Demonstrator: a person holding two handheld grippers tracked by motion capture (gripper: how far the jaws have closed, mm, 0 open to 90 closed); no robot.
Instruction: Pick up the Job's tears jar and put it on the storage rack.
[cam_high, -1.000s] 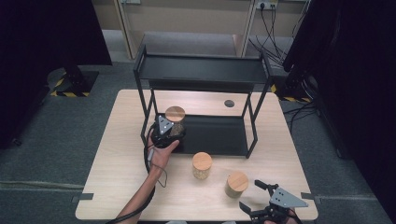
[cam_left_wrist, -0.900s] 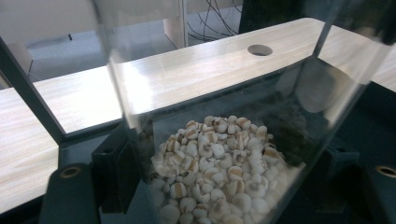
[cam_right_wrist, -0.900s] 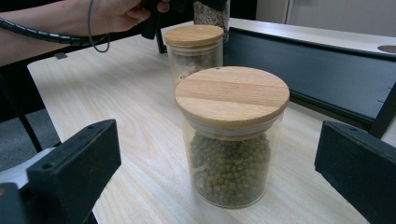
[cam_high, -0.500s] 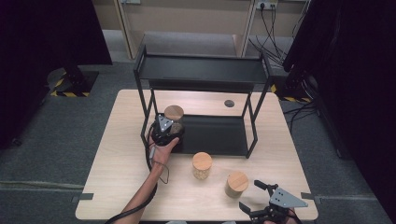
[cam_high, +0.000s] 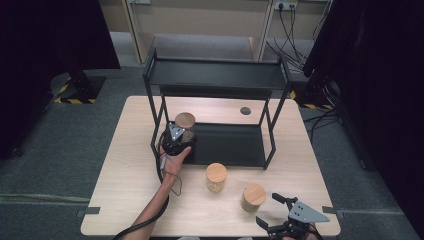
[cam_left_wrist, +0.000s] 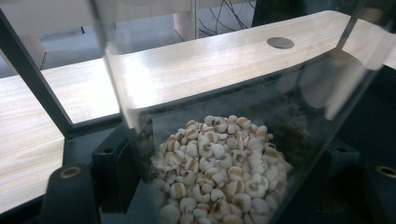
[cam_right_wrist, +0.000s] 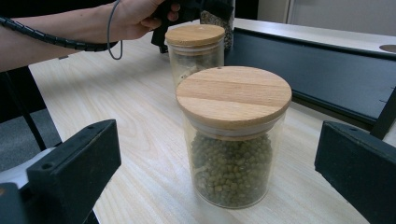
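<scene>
I've got the left gripper (cam_high: 181, 134) clamped on the grain jar (cam_left_wrist: 219, 154). Right gripper (cam_high: 281, 216) gapes, bean jar (cam_right_wrist: 232, 135) between its fingers. Risk: grain jar clips the rack (cam_high: 215, 75) post.

The left gripper (cam_high: 176, 136) is being held out ahead on an outstretched forearm, its jaws clamped on what is being carried. The right gripper (cam_high: 276, 213) is being held low near the table's near edge, jaws spread wide apart.

**Table and rack: surface inventory**

Light wooden table (cam_high: 130, 165) carries a black two-tier metal rack (cam_high: 215, 75) toward its far side. Two wooden-lidded glass jars stand on the bare tabletop before the rack: middle jar (cam_high: 216, 177), and green-bean jar (cam_high: 253, 197) nearer the front edge.
</scene>
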